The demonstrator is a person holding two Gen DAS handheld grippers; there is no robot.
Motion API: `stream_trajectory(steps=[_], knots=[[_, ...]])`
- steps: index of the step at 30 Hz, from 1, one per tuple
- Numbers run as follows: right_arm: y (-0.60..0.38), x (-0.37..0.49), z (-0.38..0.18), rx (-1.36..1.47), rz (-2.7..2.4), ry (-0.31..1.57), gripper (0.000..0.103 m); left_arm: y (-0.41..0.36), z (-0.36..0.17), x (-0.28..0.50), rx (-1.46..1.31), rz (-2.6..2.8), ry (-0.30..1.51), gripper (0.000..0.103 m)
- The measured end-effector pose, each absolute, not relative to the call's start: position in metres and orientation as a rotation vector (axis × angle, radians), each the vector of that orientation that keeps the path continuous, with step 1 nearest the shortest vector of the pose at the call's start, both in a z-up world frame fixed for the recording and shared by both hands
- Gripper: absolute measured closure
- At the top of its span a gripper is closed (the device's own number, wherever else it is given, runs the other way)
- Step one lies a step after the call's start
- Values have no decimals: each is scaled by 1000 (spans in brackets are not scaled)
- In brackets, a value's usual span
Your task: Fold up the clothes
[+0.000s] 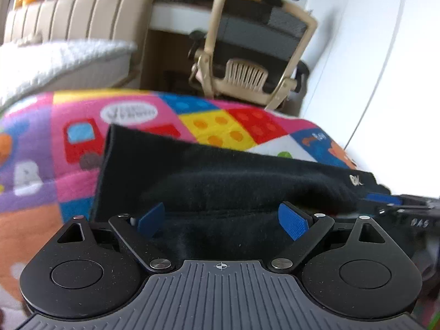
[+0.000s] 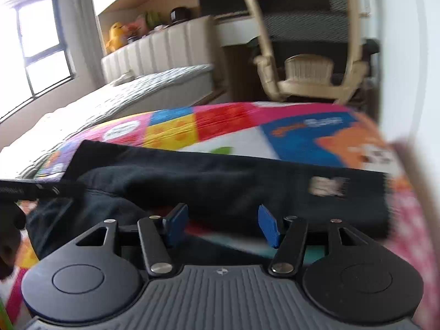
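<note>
Black garment [image 1: 220, 170] lies across the colourful play mat [image 1: 82, 126], its long axis running side to side just ahead of both grippers. Left gripper [image 1: 221, 220] stands with jaws wide, cloth bunched between them. Right gripper [image 2: 222, 224] likewise stands wide and empty, level with the garment's near edge.
</note>
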State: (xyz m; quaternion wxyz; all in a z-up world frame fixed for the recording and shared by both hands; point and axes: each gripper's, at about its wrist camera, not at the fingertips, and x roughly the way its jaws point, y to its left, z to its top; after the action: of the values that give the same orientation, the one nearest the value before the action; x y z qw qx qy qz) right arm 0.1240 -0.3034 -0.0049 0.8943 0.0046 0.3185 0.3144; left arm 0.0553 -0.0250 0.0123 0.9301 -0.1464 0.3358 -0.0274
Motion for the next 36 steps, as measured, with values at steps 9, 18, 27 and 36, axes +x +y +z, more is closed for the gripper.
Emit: stream_trajectory(steps=[9, 18, 27, 36], knots=[[-267, 121, -12, -2, 753, 735, 33, -29, 4, 50, -308, -84, 730, 8], [-292, 84, -10, -79, 785, 752, 33, -39, 5, 17, -286, -117, 732, 7], [-308, 47, -8, -133, 777, 722, 33, -45, 9, -12, -296, -157, 756, 6], [-359, 81, 13, 56, 512, 687, 44, -44, 16, -32, -336, -171, 760, 6]])
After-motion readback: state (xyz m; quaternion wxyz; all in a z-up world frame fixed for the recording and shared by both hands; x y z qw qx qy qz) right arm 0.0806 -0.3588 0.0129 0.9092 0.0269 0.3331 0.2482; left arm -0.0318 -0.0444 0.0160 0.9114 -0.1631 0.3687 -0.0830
